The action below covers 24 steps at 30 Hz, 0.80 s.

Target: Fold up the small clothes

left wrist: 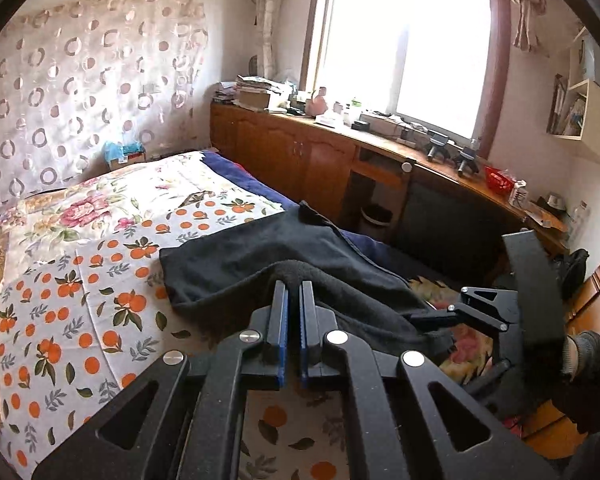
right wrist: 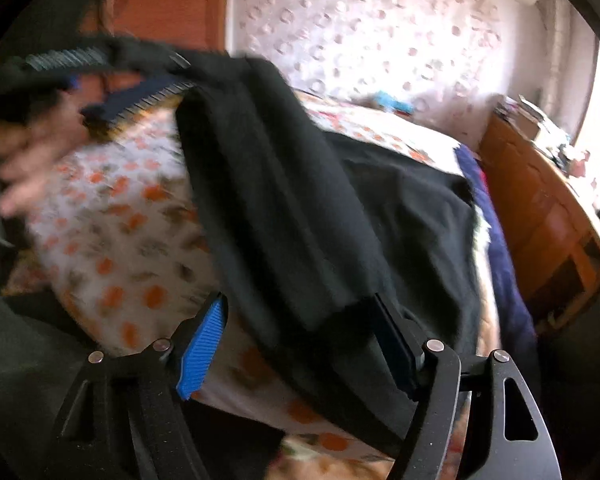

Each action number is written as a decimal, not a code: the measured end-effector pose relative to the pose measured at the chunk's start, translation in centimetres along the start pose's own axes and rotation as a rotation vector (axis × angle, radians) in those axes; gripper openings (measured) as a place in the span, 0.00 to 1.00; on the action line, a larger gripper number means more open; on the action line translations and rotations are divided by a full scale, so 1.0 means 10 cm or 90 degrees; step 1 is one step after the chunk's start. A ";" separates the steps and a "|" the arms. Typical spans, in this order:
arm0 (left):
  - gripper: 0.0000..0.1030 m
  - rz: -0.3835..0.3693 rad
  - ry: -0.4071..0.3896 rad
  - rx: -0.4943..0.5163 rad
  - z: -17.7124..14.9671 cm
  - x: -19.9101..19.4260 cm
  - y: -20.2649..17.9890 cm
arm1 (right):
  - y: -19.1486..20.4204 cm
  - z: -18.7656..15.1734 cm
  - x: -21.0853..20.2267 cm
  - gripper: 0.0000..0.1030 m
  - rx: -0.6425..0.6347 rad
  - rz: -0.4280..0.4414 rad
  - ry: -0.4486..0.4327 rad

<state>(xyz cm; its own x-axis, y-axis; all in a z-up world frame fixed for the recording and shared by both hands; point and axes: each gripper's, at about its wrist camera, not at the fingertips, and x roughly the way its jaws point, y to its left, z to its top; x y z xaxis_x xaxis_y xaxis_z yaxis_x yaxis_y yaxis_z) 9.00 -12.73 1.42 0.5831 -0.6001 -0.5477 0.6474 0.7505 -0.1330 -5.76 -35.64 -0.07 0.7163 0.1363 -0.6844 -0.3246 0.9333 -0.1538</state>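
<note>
The left gripper (left wrist: 294, 286) has its jaws clamped on the black garment's (left wrist: 268, 256) edge. The right gripper (right wrist: 300, 344) stands wide, cloth draped on one finger, gripping nothing. Carry the pinched edge squarely over the garment's far edge on the bed (left wrist: 84, 280), keeping it taut.

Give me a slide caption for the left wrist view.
Left gripper pinches a black garment lying on the orange-print bedsheet, right gripper alongside.

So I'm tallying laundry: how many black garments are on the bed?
1: a black garment across the orange-print sheet, one edge pinched in the left gripper. The right gripper is open. Others may lie outside the frames.
</note>
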 end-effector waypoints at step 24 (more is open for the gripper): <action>0.05 0.075 0.030 -0.034 0.33 0.51 0.71 | -0.62 1.06 0.39 0.11 -0.001 -0.033 -0.115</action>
<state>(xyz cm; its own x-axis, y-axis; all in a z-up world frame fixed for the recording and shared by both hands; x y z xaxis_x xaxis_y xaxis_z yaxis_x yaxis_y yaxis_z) 18.21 -11.36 0.37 0.6290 -0.4936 -0.6005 0.5475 0.8297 -0.1085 5.63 -37.39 5.76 0.8309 0.1459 -0.5369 -0.2853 0.9402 -0.1859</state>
